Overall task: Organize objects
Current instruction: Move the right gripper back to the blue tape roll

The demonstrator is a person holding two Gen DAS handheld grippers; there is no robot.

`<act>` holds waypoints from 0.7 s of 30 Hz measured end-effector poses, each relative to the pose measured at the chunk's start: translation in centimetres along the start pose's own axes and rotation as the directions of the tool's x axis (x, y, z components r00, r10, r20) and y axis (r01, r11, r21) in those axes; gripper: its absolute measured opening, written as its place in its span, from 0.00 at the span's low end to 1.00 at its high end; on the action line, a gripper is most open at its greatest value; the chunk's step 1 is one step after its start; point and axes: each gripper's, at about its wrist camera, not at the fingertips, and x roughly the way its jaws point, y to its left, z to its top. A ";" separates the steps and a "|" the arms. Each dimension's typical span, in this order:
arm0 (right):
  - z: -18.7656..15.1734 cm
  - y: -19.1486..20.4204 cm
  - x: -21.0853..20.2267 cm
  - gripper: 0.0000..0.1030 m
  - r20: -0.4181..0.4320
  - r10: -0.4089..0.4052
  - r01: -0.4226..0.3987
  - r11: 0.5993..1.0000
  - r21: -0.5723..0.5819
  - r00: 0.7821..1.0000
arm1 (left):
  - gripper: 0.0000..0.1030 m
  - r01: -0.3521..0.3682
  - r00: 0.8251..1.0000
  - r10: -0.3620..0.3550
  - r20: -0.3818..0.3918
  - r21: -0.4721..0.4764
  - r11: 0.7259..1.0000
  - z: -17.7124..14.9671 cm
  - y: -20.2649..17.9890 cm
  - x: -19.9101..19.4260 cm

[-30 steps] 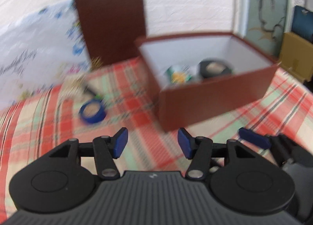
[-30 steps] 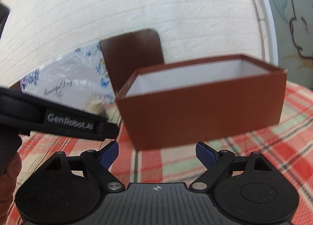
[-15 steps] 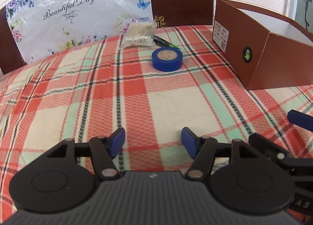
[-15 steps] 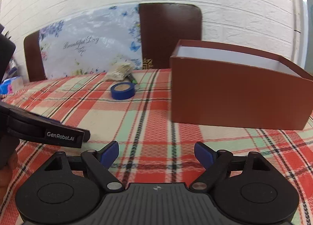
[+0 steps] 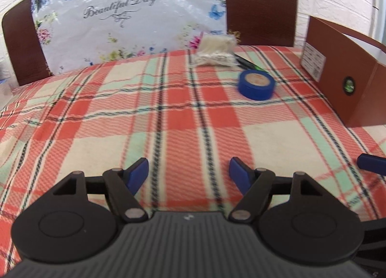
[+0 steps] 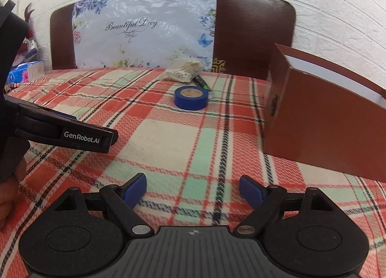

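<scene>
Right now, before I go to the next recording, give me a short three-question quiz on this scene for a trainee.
1. True or false: the left gripper is shut on the roll of blue tape.
2. Which thing lies nearest the tape roll, on its far side? A) the bag of cotton swabs B) the tissue pack C) the floral plastic bag
3. Fill in: the brown box stands to the ____ of the tape roll as both cameras see it.

Key: 1. False; both it and the right gripper are open and hold nothing. 2. A. 3. right.
</scene>
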 end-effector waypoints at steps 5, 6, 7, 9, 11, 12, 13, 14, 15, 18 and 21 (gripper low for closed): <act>1.1 1.3 1.4 0.80 -0.003 0.016 -0.017 1.000 -0.021 1.000 | 0.83 -0.014 1.000 0.015 0.015 -0.021 1.000 0.2 1.6 0.9; 1.3 1.4 1.8 0.80 -0.006 0.021 -0.022 1.000 -0.019 1.000 | 0.84 -0.017 1.000 0.017 0.020 -0.020 1.000 0.3 1.9 1.1; 1.6 1.4 2.2 0.81 -0.009 0.025 -0.025 1.000 -0.014 1.000 | 0.84 -0.019 1.000 0.019 0.024 -0.021 1.000 0.4 2.1 1.3; 2.1 1.5 3.1 0.84 -0.016 0.030 -0.030 1.000 -0.003 0.999 | 0.85 -0.024 0.999 0.025 0.034 -0.020 0.999 0.6 2.6 1.8; 2.7 1.5 3.9 0.87 -0.019 0.033 -0.033 0.999 0.005 0.999 | 0.86 -0.027 0.999 0.029 0.043 -0.029 0.999 0.8 3.3 2.3; 2.9 1.5 4.3 0.87 -0.020 0.032 -0.032 0.999 0.007 0.999 | 0.87 -0.029 0.998 0.031 0.046 -0.035 0.999 0.9 3.6 2.5; 3.1 1.6 4.7 0.88 -0.021 0.031 -0.031 0.999 0.007 0.999 | 0.88 -0.030 0.998 0.032 0.047 -0.045 0.999 1.0 4.0 2.8; 3.4 1.6 5.0 0.89 -0.021 0.032 -0.031 0.999 0.007 0.999 | 0.89 -0.030 0.998 0.032 0.047 -0.054 0.998 1.2 4.2 3.0; 3.5 1.7 5.3 0.89 -0.020 0.031 -0.031 0.999 0.006 0.999 | 0.89 -0.030 0.998 0.033 0.049 -0.059 0.998 1.3 4.4 3.2; 4.0 1.7 6.1 0.90 -0.018 0.028 -0.028 1.000 0.014 0.999 | 0.91 -0.036 0.998 0.040 0.055 -0.067 0.997 1.5 4.8 3.8; 4.5 1.7 6.8 0.90 -0.018 0.025 -0.025 1.000 0.018 1.000 | 0.94 -0.040 0.998 0.044 0.053 -0.075 0.996 1.9 5.1 4.3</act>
